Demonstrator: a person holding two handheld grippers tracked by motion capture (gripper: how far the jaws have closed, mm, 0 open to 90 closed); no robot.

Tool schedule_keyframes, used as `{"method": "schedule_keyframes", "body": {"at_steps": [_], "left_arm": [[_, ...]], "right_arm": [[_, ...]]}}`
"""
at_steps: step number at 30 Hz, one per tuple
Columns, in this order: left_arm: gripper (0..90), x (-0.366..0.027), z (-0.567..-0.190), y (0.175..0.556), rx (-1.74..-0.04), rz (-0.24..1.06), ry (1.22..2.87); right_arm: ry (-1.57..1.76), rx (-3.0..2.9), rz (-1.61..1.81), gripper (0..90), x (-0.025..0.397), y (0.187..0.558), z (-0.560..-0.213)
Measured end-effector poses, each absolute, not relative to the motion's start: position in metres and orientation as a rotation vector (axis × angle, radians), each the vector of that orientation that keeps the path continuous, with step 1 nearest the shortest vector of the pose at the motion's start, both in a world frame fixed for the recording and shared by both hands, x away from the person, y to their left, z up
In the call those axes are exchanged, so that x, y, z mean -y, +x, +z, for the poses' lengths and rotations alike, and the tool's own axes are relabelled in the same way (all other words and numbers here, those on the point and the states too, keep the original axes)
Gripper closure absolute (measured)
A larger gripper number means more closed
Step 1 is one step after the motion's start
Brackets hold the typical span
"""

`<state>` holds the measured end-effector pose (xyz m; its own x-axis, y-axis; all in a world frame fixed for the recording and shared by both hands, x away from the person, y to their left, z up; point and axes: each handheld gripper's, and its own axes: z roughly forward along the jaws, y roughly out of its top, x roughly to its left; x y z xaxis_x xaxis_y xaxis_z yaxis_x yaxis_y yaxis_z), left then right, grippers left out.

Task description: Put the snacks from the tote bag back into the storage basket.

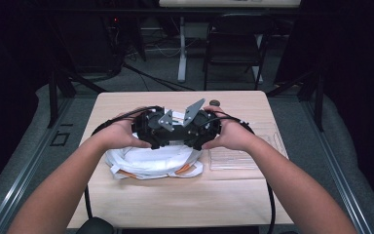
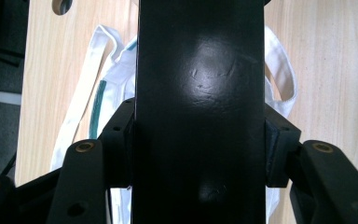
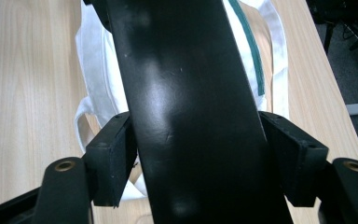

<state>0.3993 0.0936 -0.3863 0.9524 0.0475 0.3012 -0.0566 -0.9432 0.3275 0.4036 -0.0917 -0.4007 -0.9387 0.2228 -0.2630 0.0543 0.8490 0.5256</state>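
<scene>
A broad, flat black object (image 2: pixel 200 112), glossy with faint scuffs, is clamped at once between the jaws of the left gripper (image 1: pixel 151 127) and the right gripper (image 1: pixel 202 127), held just above the table (image 1: pixel 126 200) near its middle. What the object is cannot be told: in the high view the grippers and both hands cover it, and in the gripper views its ends are cut off. Below it, toward six o'clock, lies a white cloth bag (image 1: pixel 151 163) with green trim. At three o'clock lies a clear plastic tray (image 1: pixel 243 158). Beyond the pale wood table, at twelve o'clock, a black chair (image 1: pixel 233 48) stands in a dim room.
</scene>
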Motion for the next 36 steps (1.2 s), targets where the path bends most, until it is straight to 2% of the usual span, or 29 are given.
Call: {"method": "schedule_keyframes", "body": {"at_steps": [36], "left_arm": [[40.9, -0.0882, -0.3861, 0.3964, 0.059, 0.473, 2.726]], "right_arm": [[0.14, -2.758, 0.655, 40.0, 0.0913, 0.4038, -0.4075]]}}
